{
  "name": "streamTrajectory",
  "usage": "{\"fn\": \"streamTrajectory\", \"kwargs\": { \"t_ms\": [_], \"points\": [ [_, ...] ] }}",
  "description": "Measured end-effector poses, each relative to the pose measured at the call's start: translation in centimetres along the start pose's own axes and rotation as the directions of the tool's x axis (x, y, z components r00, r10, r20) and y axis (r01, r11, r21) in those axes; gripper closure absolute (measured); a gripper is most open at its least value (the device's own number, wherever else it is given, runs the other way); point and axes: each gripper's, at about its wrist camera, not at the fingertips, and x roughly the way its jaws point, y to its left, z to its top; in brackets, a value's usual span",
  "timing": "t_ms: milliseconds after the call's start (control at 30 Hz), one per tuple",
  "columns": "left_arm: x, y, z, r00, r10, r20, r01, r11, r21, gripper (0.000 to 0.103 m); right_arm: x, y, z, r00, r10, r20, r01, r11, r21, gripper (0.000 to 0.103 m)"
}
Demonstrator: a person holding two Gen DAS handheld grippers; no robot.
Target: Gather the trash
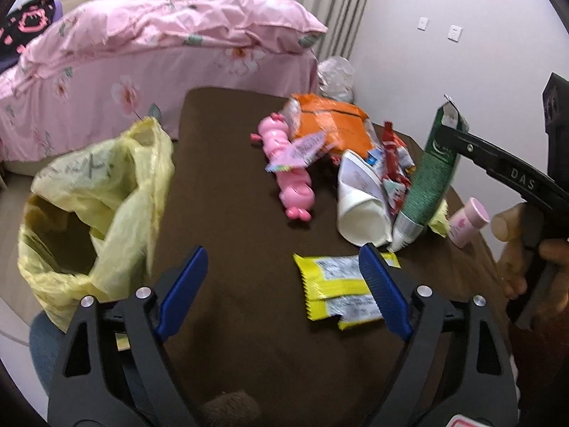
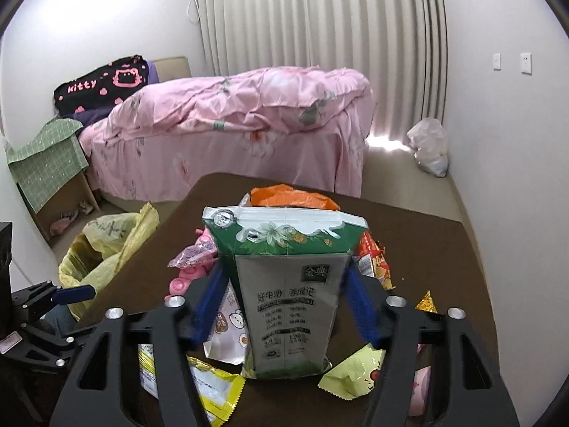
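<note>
Trash-collecting is reaching the carton step: the right gripper [image 2: 284, 306] is clamping the green milk carton [image 2: 286, 284] at frame centre. The left gripper [image 1: 284, 284] is hanging spread and empty over the yellow wrapper [image 1: 338, 286]. Next, the carton likely needs carrying to the yellow bag [image 2: 103, 249] at left.

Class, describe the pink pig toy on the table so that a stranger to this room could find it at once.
Start at the brown table in front of the pink bed. Near the table's middle, left of the orange packet and the white paper cup, lies the pink pig toy. It is the only moulded plastic figure among flat wrappers and cartons, with a pink wrapper draped across it.
</note>
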Motion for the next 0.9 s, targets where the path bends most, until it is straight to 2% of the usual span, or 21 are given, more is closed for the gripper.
{"fn": "streamTrajectory", "kwargs": {
  "t_ms": [100,167,267,400,433,467,533,600,700,900],
  "points": [
    [0.3,-0.9,-0.6,0.999,-0.024,-0.03,0.025,0.999,0.03,0.022,-2.6,-0.5,-0.8,0.999,-0.017,0.033,0.016,1.0,0.021,0.045],
    [1.1,-1.5,-1.0,0.998,-0.027,-0.061,0.03,0.999,0.045,0.03,-3.9,-0.8,-1.5,0.998,-0.04,0.041,0.039,0.999,0.021,0.046],
    [2.3,-1.9,-1.3,0.993,-0.04,-0.114,0.043,0.999,0.023,0.038,-5.9,-1.2,-2.9,0.996,-0.073,0.051,0.072,0.997,0.018,0.046],
    [3.1,-2.3,-1.5,0.988,-0.046,-0.149,0.045,0.999,-0.008,0.041,-7.3,-2.0,-4.6,0.991,-0.117,0.064,0.115,0.993,0.024,0.046],
    [3.2,-2.3,-1.5,0.988,-0.041,-0.15,0.039,0.999,-0.018,0.045,-7.8,-2.2,-5.1,0.99,-0.122,0.069,0.12,0.992,0.035,0.046],
    [3.2,-2.4,-1.4,0.988,-0.04,-0.147,0.037,0.999,-0.022,0.057,-8.0,-2.4,-5.4,0.99,-0.118,0.072,0.115,0.992,0.046,0.046],
    [3.2,-2.3,-1.2,0.986,-0.07,-0.151,0.063,0.997,-0.048,0.07,-8.4,-2.8,-5.8,0.991,-0.108,0.072,0.104,0.992,0.068,0.046],
    [2.4,-2.2,-0.9,0.99,-0.082,-0.118,0.075,0.995,-0.06,0.077,-8.7,-3.0,-6.1,0.992,-0.102,0.071,0.096,0.992,0.081,0.046],
    [0.7,-2.7,-0.3,0.996,-0.071,-0.057,0.07,0.997,-0.02,0.092,-8.8,-3.0,-6.3,0.993,-0.095,0.066,0.09,0.993,0.082,0.046],
    [-1.9,-3.3,0.2,0.999,-0.026,0.039,0.023,0.998,0.061,0.096,-8.9,-2.1,-6.2,0.995,-0.074,0.067,0.07,0.995,0.067,0.046]
  ]
}}
